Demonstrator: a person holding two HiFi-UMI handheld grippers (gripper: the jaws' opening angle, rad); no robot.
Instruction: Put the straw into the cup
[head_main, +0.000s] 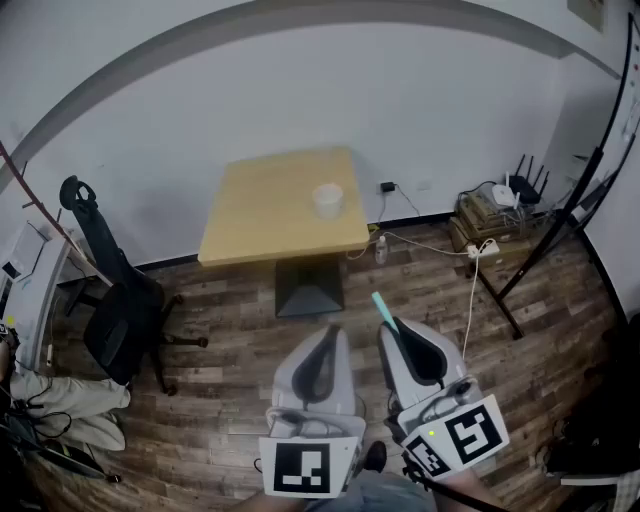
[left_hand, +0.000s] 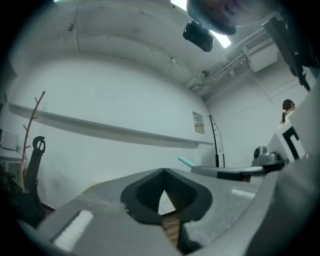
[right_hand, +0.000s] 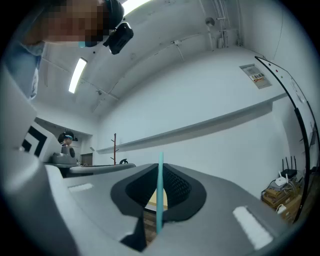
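Observation:
A white cup (head_main: 328, 199) stands on the right part of a small tan table (head_main: 270, 215), well ahead of both grippers. My right gripper (head_main: 392, 325) is shut on a teal straw (head_main: 381, 305), whose end sticks out past the jaw tips toward the table. In the right gripper view the straw (right_hand: 159, 195) runs upright between the closed jaws of the right gripper (right_hand: 159, 167). My left gripper (head_main: 331, 330) hangs beside it over the floor. In its own view the left gripper (left_hand: 163, 171) is shut with nothing held, and the straw tip (left_hand: 186, 161) shows to its right.
The table rests on a dark pedestal (head_main: 308, 285) over wooden flooring. A black office chair (head_main: 115, 300) stands at the left. At the right are boxes with a router (head_main: 505, 200), a power strip (head_main: 482, 248) with cables, a black stand (head_main: 545, 245) and a small bottle (head_main: 381, 250).

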